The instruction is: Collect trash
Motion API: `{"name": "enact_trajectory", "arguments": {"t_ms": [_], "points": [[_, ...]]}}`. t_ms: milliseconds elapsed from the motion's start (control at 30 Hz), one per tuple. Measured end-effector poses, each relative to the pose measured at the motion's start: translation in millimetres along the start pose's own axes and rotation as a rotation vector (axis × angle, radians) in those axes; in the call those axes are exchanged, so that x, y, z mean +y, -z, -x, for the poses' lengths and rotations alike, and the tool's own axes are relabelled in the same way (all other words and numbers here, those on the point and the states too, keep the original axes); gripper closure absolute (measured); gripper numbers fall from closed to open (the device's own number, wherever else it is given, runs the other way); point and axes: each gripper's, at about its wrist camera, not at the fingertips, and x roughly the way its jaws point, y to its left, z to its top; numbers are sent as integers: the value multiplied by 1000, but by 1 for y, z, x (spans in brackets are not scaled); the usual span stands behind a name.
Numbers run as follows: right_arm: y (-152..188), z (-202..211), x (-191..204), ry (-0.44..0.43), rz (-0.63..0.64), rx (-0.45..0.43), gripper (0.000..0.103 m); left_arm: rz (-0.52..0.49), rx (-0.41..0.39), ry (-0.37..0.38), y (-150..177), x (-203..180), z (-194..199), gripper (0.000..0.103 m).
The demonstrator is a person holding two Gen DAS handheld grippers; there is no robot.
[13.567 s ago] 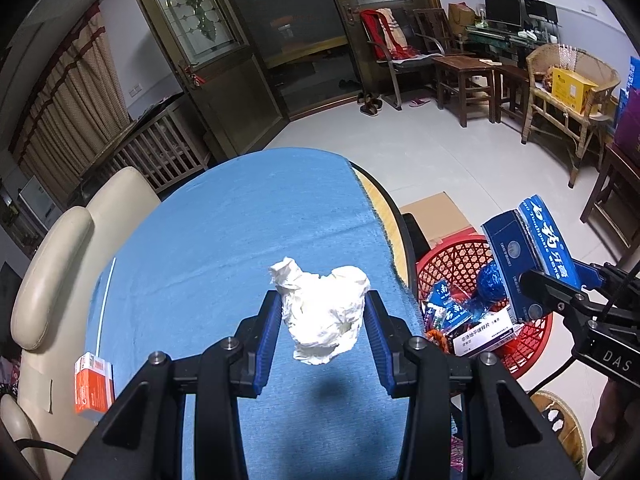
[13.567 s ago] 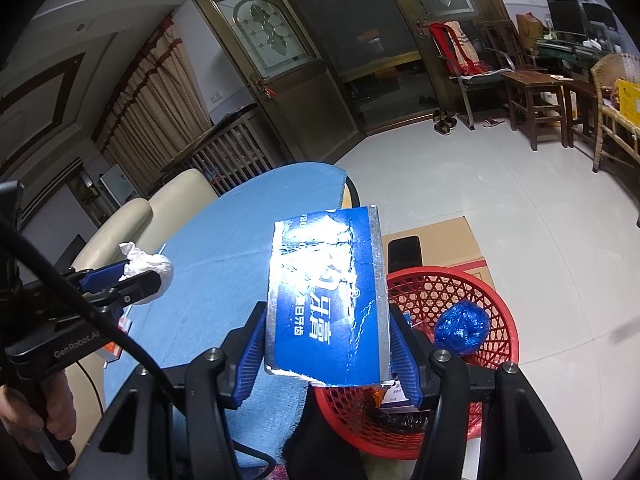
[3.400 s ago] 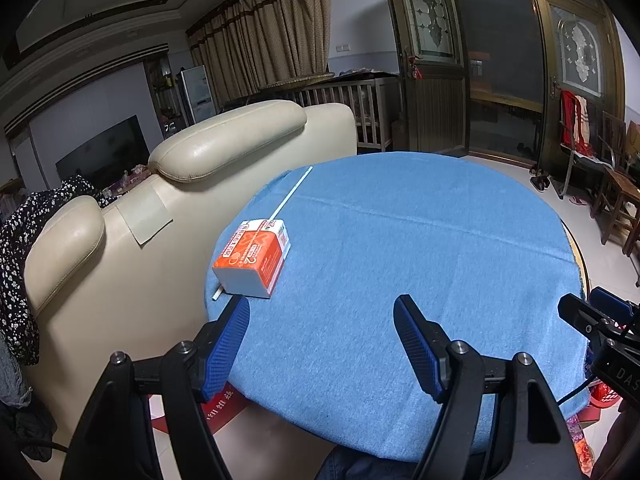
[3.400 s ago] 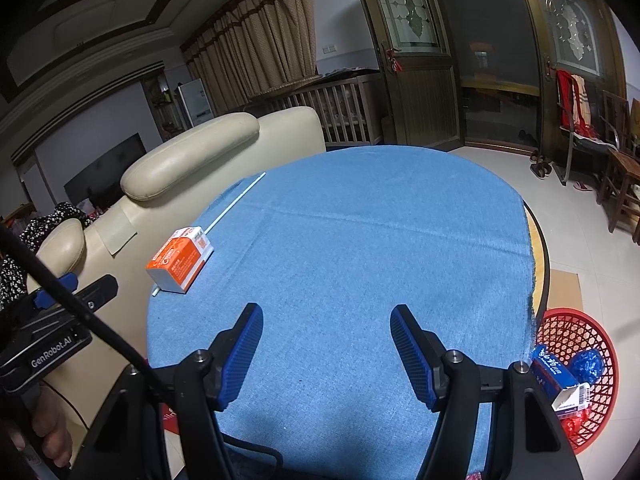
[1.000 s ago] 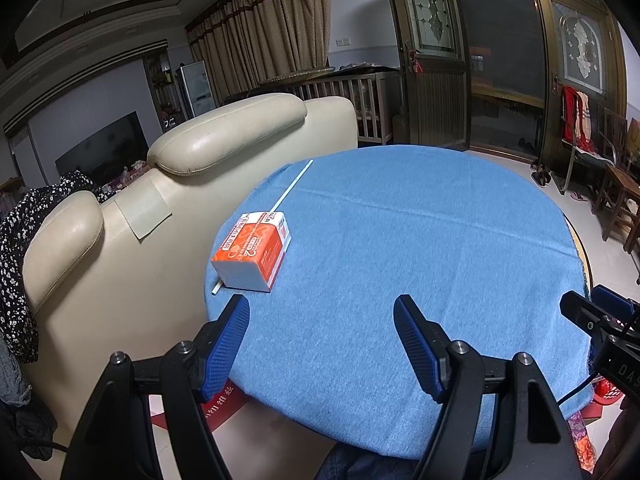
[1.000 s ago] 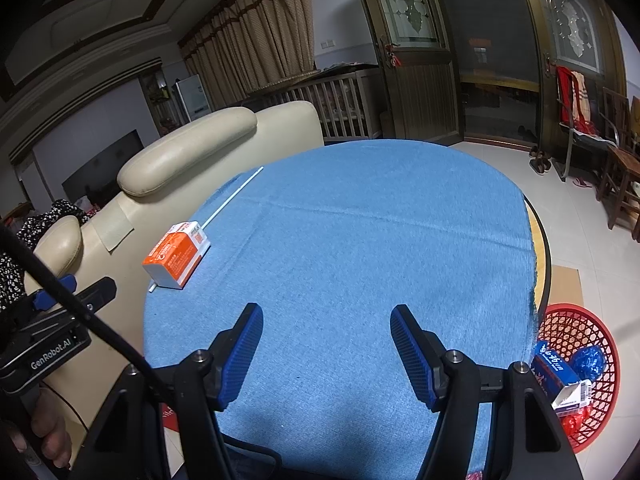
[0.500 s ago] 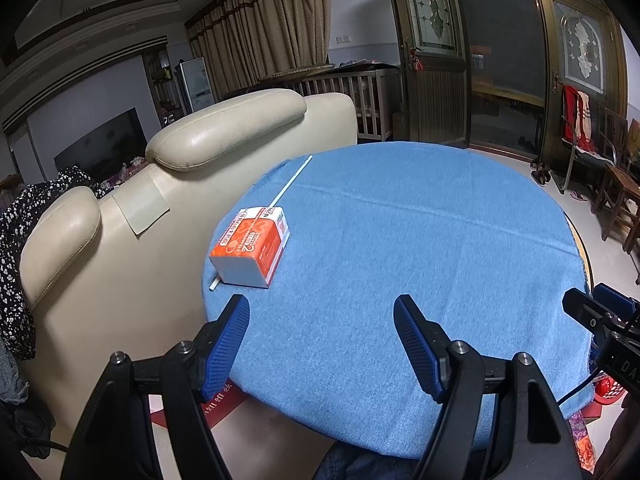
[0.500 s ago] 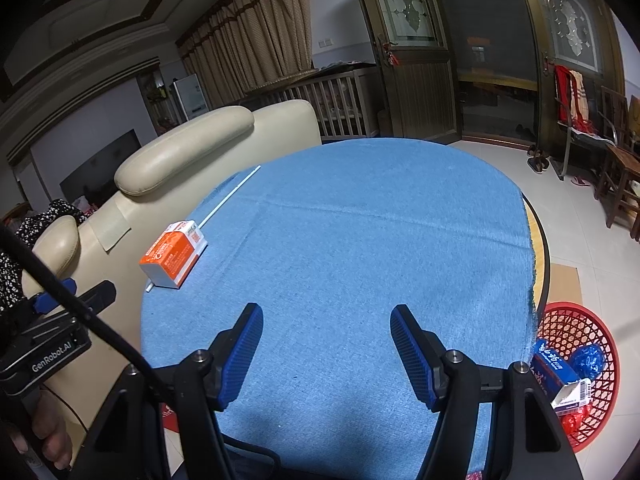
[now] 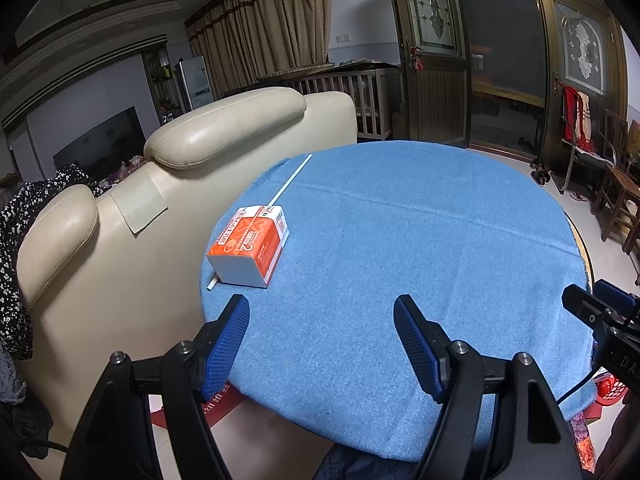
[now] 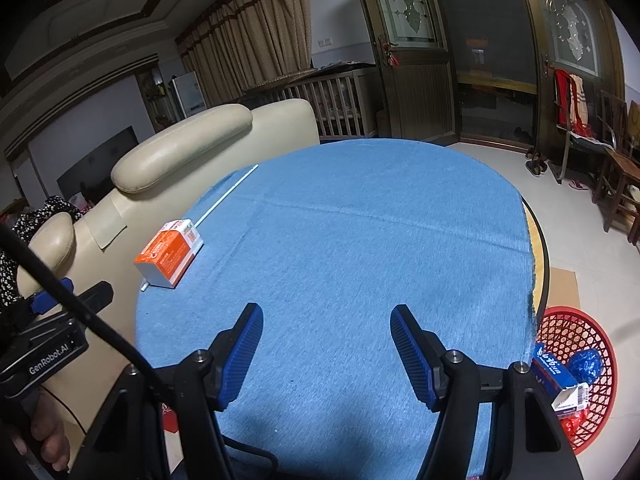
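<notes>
An orange and white carton [image 9: 250, 246] lies on the blue cloth of the round table [image 9: 420, 240], near its left edge, on top of a thin white stick [image 9: 291, 180]. My left gripper [image 9: 322, 316] is open and empty over the near table edge, short of the carton. My right gripper [image 10: 326, 324] is open and empty over the near middle of the table; the carton [image 10: 170, 254] is to its far left. A red basket [image 10: 576, 368] on the floor at the right holds a blue box, a blue bag and other trash.
A cream leather sofa [image 9: 120, 208] stands against the table's left side. Wooden doors [image 9: 432, 64] and a crib are behind the table. Wooden chairs [image 10: 616, 184] stand at the far right. A flat cardboard sheet [image 10: 562, 284] lies on the floor by the basket.
Both grippers have let go of the paper wad and blue box they held earlier; the box lies in the basket. In the last second both have drifted slightly back from the table.
</notes>
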Motion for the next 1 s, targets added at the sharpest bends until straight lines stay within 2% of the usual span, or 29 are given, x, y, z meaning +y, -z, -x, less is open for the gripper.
{"name": "enact_trajectory", "arguments": {"t_ms": [533, 1000], "points": [[-9, -25, -10, 51, 23, 13, 33, -20, 48, 10, -8, -12, -35, 28], [-14, -74, -37, 93, 8, 65, 33, -46, 96, 20, -25, -33, -81, 28]]}}
